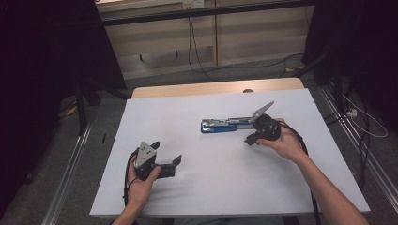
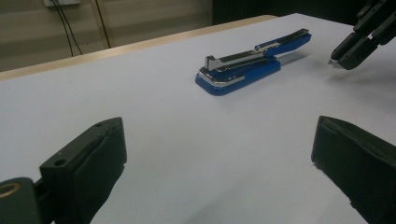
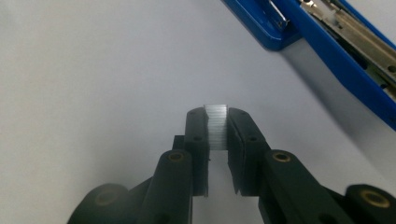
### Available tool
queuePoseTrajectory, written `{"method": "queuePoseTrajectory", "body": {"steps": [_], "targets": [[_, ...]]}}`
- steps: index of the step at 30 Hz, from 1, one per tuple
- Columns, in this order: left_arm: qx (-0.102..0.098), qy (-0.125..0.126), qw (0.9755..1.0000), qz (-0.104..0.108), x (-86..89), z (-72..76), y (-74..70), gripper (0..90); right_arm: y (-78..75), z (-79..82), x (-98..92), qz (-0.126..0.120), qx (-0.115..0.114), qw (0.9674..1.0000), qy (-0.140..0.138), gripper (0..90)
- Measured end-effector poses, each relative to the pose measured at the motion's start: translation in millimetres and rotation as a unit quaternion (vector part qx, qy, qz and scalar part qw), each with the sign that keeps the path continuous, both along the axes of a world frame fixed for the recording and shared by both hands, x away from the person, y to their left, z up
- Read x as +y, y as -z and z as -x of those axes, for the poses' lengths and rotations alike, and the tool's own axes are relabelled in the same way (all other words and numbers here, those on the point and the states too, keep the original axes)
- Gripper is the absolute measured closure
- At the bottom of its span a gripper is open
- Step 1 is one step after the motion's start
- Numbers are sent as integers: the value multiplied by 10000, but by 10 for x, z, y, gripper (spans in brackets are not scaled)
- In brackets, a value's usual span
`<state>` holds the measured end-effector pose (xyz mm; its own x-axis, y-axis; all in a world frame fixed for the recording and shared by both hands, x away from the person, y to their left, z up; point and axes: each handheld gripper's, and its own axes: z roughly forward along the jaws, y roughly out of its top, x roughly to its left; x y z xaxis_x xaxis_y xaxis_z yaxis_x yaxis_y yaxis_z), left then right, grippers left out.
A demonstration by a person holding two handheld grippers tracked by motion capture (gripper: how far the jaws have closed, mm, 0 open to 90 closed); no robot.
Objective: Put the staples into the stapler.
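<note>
Clamped in my right tool [image 3: 217, 122], a staple strip [image 3: 217, 126] points upward; high view adds my left tool [image 1: 165, 154], released, stapler [image 1: 225, 124] lengthwise across the counter [image 1: 187, 117].

Glossy blue stapler [image 2: 252, 65] with bright metal rail; ridged silvery staple strip [image 3: 217, 126]; matt white tabletop [image 1: 211, 178].

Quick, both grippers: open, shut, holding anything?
Left gripper: open, holding nothing.
Right gripper: shut on a strip of staples, beside the blue stapler.
</note>
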<state>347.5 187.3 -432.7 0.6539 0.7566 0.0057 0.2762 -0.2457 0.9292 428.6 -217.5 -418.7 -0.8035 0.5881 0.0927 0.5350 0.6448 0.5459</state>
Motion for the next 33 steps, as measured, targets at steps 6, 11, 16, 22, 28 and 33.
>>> {"method": "queuePoseTrajectory", "body": {"steps": [6, 11, 16, 22, 28, 33], "targets": [[-19, 4, 10000, -21, 0, -8, 1, 34, -54, 1, 12, -59, -65, 9999, -51, 791], [-3, 23, 10000, -12, -5, -6, 1, 34, -102, -6, 52, -91, -159, 9998, -101, 791], [-16, 3, 10000, 37, -6, 2, -5, 32, -147, -17, 101, -105, -227, 9995, -173, 791], [-29, 33, 10000, 48, -4, 8, -16, 32, -252, -67, 144, -115, -356, 9990, -230, 791], [-40, 46, 10000, 39, -7, 17, -17, 31, -333, -127, 188, -173, -431, 9985, -299, 791], [-24, 61, 10000, 23, -11, 16, -13, 31, -355, -155, 225, -183, -475, 9980, -363, 791]]}}
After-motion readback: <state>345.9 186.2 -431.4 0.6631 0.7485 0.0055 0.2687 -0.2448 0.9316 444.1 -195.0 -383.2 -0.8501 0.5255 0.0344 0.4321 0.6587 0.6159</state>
